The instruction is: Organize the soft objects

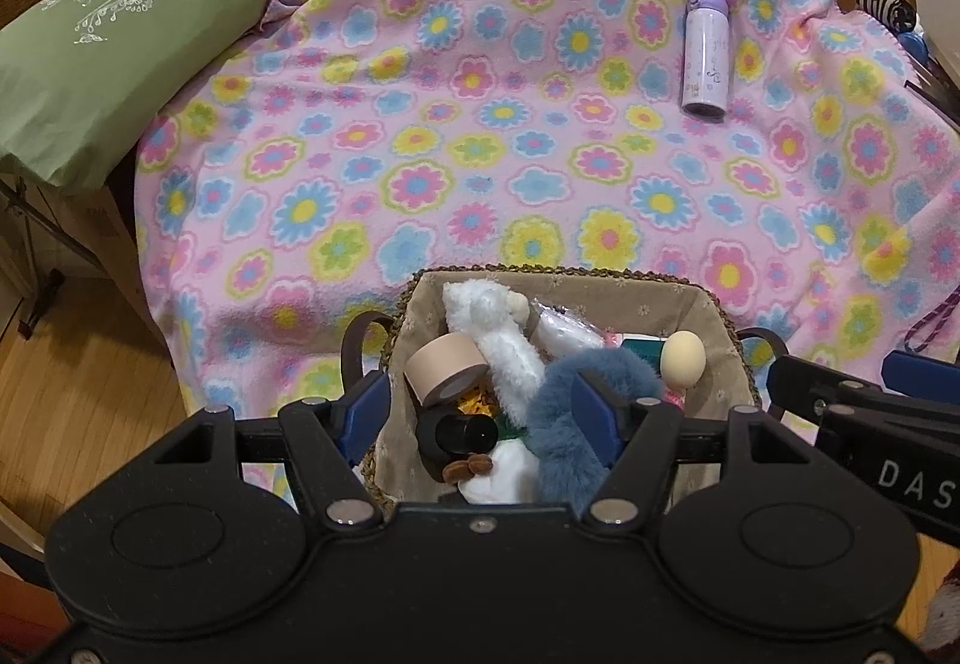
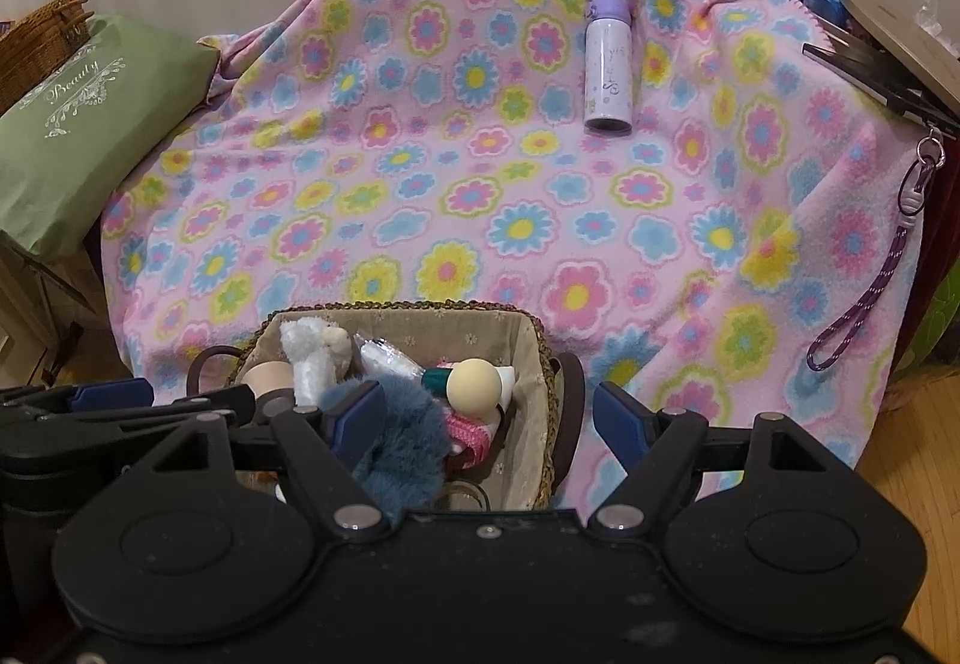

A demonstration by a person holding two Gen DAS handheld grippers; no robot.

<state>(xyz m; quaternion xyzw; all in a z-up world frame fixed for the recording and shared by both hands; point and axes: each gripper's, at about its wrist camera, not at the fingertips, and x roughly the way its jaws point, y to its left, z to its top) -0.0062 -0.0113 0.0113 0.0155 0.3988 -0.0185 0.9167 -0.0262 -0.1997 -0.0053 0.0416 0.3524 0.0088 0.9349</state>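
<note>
Soft objects, among them a white plush toy [image 1: 504, 340] and a blue-grey fluffy fur band [image 1: 576, 412], are lying heaped with harder items inside a fabric-lined woven basket [image 1: 714, 328], which is sitting at the near edge of a pink flower-print fleece blanket [image 1: 480, 124]. Reading left to right: a green printed pillow [image 1: 102, 64] is leaning at the far left, apparently parked off the work area; the left gripper [image 1: 480, 412] is hovering over the basket with its jaws spread wide, pinching nothing, one blue pad resting beside the fur band; a beige tape roll [image 1: 444, 370], a black cylinder [image 1: 462, 433] and a cream egg-shaped sponge [image 1: 683, 358] are crowding the basket; the right gripper [image 2: 492, 412] is likewise standing spread and empty, straddling the basket's right wall; a lilac bottle [image 1: 705, 52] is lying well apart on the blanket. Such poses probably suit either picking from or dropping into the basket; which one cannot be judged. Only the left wrist view is showing the black cylinder and small brown pieces low in the basket; only the right wrist view is showing a pink knitted item [image 2: 468, 430] and a whole purple lanyard [image 2: 864, 298] hanging at the right
</note>
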